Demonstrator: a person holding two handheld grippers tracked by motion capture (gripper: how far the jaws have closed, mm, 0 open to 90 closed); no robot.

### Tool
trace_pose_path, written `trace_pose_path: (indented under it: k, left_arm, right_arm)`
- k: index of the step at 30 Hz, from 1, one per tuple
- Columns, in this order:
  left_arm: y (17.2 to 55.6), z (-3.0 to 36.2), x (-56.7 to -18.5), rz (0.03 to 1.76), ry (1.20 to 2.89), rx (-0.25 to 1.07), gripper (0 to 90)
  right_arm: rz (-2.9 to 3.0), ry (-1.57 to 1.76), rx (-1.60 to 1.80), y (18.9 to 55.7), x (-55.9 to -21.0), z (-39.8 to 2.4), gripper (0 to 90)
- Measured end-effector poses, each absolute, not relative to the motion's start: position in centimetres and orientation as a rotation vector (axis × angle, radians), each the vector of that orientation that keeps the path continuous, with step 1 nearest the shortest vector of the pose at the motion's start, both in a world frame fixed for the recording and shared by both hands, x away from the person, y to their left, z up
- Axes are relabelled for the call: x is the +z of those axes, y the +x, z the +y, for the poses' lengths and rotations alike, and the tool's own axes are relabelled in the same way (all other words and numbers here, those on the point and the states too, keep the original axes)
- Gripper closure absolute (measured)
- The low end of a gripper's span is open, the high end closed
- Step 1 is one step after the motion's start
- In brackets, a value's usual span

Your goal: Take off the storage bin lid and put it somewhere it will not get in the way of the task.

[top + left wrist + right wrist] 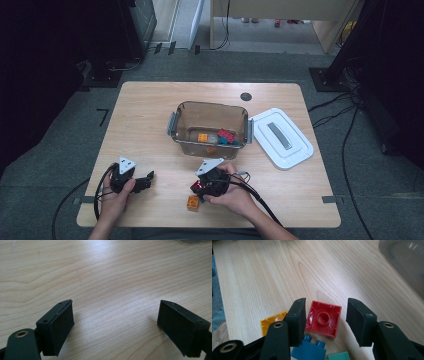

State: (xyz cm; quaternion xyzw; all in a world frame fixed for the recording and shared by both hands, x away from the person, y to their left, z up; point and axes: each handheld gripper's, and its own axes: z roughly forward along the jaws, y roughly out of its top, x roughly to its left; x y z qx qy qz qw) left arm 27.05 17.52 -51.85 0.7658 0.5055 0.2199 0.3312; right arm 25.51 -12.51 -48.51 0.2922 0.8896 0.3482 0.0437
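Observation:
A red brick (323, 321) lies underside up on the wooden table (262, 277), between the two jaws of my right gripper (325, 317). The left pad sits against the brick's edge and a narrow gap remains at the right pad. An orange brick (268, 323), a blue brick (308, 350) and a teal piece (338, 356) lie beside it. From above, the right gripper (198, 188) points down at the red brick (195, 186) near the front edge, with the orange brick (193, 202) below it. My left gripper (116, 325) is open over bare wood, seen from above as the left gripper (149, 176).
A clear brown bin (210, 105) stands mid-table holding orange, red and teal bricks. Its white lid (281, 137) lies to its right. A dark round grommet (245, 96) is set in the table (140, 120) behind the bin. The bin wall (404, 260) rises at the upper right of the right gripper view.

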Motion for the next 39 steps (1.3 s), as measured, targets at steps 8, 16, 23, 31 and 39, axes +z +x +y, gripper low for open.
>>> trace_pose_path:
  k: [8, 16, 23, 31, 39]
  left_arm:
    - [27.0, 17.5, -51.9, 1.322, 2.001, 0.575, 13.5]
    - [27.1, 17.5, -51.8, 1.321, 2.002, 0.575, 13.5]
    - [27.1, 17.5, -51.8, 1.321, 2.002, 0.575, 13.5]
    - [27.0, 17.5, -51.8, 1.321, 2.002, 0.575, 13.5]
    - [27.0, 17.5, -51.8, 1.321, 2.002, 0.575, 13.5]
  right_arm:
    - [2.727, 0.892, 1.024, 25.4, -49.1, -12.2, 51.5]
    - [2.735, 0.872, 0.977, 25.3, -49.4, -12.0, 57.3]
    - [2.755, 0.859, 0.981, 25.4, -49.4, -12.1, 59.3]
    - [2.751, 0.852, 1.004, 25.4, -48.7, -12.4, 59.5]
    - [2.732, 0.856, 1.06, 25.6, -47.3, -13.1, 59.6]
